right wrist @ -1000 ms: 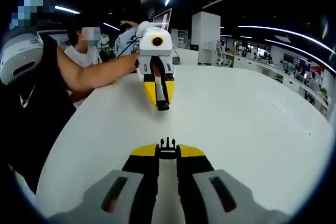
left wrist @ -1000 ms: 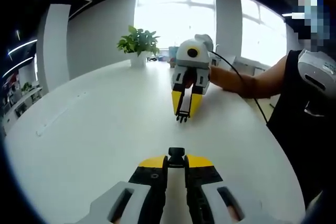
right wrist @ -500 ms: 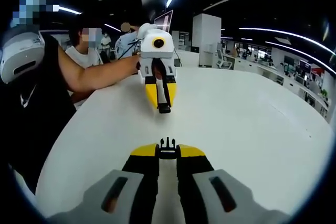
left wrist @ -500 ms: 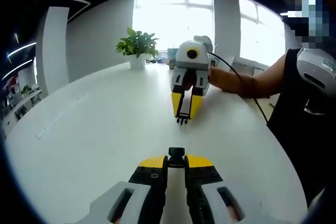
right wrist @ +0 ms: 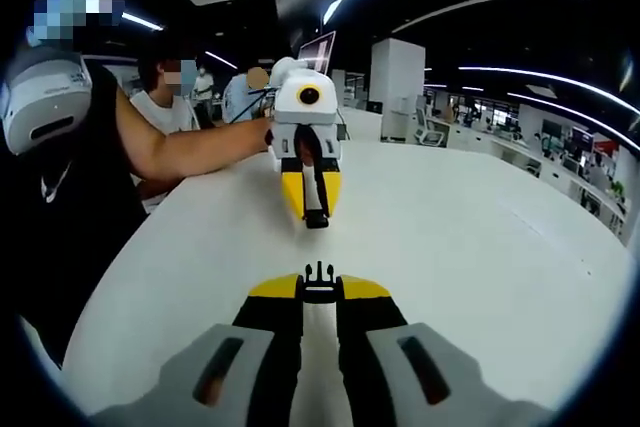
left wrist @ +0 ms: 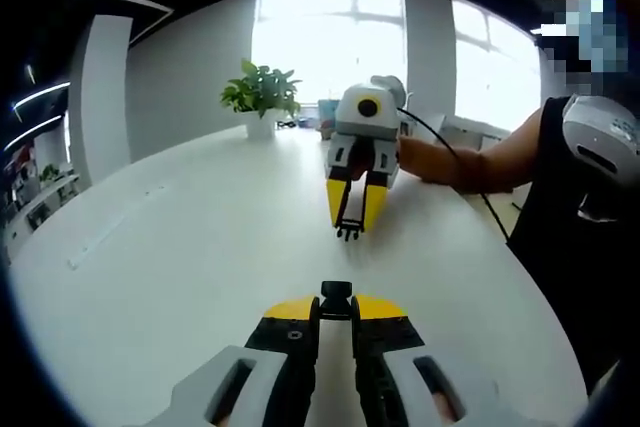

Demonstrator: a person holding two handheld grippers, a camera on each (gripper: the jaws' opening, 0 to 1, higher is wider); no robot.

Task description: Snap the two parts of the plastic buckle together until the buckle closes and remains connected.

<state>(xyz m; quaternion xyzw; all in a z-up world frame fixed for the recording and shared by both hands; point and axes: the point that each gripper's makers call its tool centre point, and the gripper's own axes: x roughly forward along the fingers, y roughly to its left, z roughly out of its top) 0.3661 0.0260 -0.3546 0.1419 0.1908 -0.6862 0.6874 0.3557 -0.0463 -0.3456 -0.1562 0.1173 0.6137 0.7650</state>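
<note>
So both halves are already picked up: left gripper (left wrist: 336, 309) is clamped on the socket half (left wrist: 336, 295), right gripper (right wrist: 319, 289) on the pronged half (right wrist: 319, 274), facing each other above the white table (left wrist: 180, 247), well apart. Next: line them up and push together.

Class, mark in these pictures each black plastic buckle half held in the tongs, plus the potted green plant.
Black socket buckle half (left wrist: 336, 297), left gripper view: its protruding end.
Black pronged buckle half (right wrist: 319, 282), right gripper view: prong base.
Potted green plant (left wrist: 262, 89), left gripper view: the leaves.
</note>
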